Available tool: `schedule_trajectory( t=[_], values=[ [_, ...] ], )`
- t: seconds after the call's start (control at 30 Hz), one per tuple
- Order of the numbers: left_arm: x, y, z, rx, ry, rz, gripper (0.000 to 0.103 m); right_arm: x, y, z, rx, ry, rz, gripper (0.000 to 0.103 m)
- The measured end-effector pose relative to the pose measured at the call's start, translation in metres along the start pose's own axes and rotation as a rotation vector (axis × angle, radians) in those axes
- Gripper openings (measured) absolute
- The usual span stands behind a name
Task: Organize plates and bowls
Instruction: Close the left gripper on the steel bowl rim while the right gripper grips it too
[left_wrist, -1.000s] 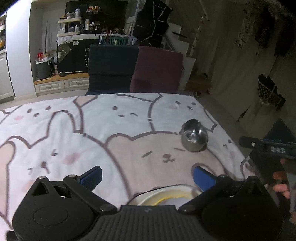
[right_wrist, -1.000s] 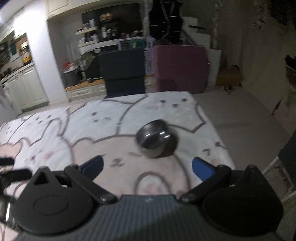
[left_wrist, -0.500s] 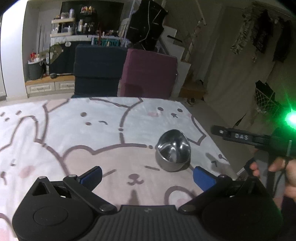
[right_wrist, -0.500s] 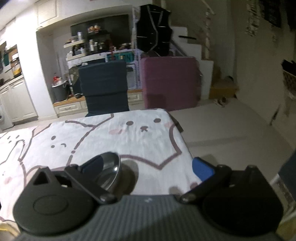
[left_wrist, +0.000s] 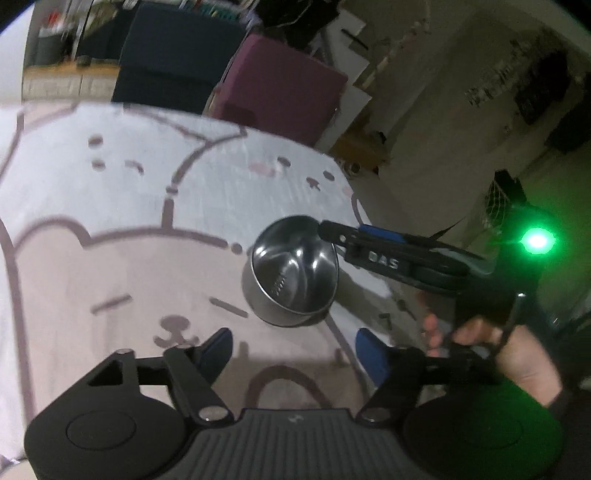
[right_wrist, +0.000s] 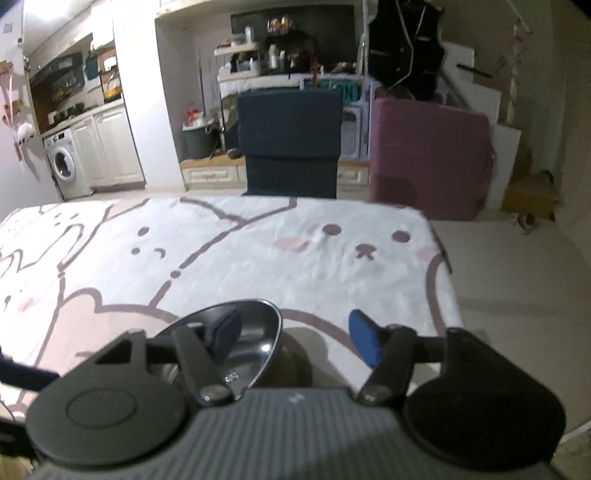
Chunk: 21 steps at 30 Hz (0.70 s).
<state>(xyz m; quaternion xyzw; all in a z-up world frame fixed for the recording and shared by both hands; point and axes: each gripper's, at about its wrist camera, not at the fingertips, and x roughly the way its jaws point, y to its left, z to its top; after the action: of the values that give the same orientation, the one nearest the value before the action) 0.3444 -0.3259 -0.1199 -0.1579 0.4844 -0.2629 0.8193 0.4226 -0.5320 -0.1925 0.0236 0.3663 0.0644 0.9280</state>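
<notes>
Left tool (left_wrist: 291, 349) hovers over the bear-print cloth (left_wrist: 110, 258) on the desk; its blue fingers have just been closing but are apart, nothing between them. A bit ahead of it sits the steel bowl (left_wrist: 293, 273), near the desk's right edge. The right tool (right_wrist: 301, 338) comes in from that side, also just been closing in: one finger is inside the bowl (right_wrist: 255, 332), the other outside, straddling the rim. Can't tell if the pads actually pinch it. Farther right, a hand (left_wrist: 517, 354) holds that tool's handle, with a green light (left_wrist: 537, 240) glowing above.
</notes>
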Motion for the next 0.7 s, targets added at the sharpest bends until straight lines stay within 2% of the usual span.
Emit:
schedule_trajectory(
  t=[0.1, 0.23, 0.3, 0.37, 0.43, 0.5, 0.7],
  values=[
    [0.005, 0.006, 0.002, -0.053, 0.003, -0.022, 0.065, 0.016, 0.001, 0.003, -0.001, 0.02, -0.003, 0.05],
    [0.008, 0.009, 0.005, -0.086, 0.003, -0.03, 0.062, 0.028, 0.007, 0.009, -0.012, 0.026, 0.027, 0.041],
    [0.012, 0.012, 0.007, -0.115, 0.009, -0.037, 0.058, 0.032, 0.012, 0.01, -0.021, 0.032, 0.029, 0.024],
    [0.015, 0.014, 0.009, -0.135, 0.016, -0.041, 0.055, 0.031, 0.015, 0.011, -0.024, 0.043, 0.021, 0.016],
    [0.02, 0.017, 0.009, -0.158, 0.022, -0.037, 0.053, 0.03, 0.017, 0.01, -0.03, 0.056, 0.017, 0.013],
    [0.024, 0.019, 0.01, -0.176, 0.022, -0.029, 0.051, 0.028, 0.018, 0.009, -0.033, 0.072, -0.001, 0.006],
    [0.033, 0.022, 0.007, -0.218, 0.007, -0.014, 0.042, 0.015, 0.012, 0.001, 0.009, 0.139, -0.025, 0.007]
  ],
)
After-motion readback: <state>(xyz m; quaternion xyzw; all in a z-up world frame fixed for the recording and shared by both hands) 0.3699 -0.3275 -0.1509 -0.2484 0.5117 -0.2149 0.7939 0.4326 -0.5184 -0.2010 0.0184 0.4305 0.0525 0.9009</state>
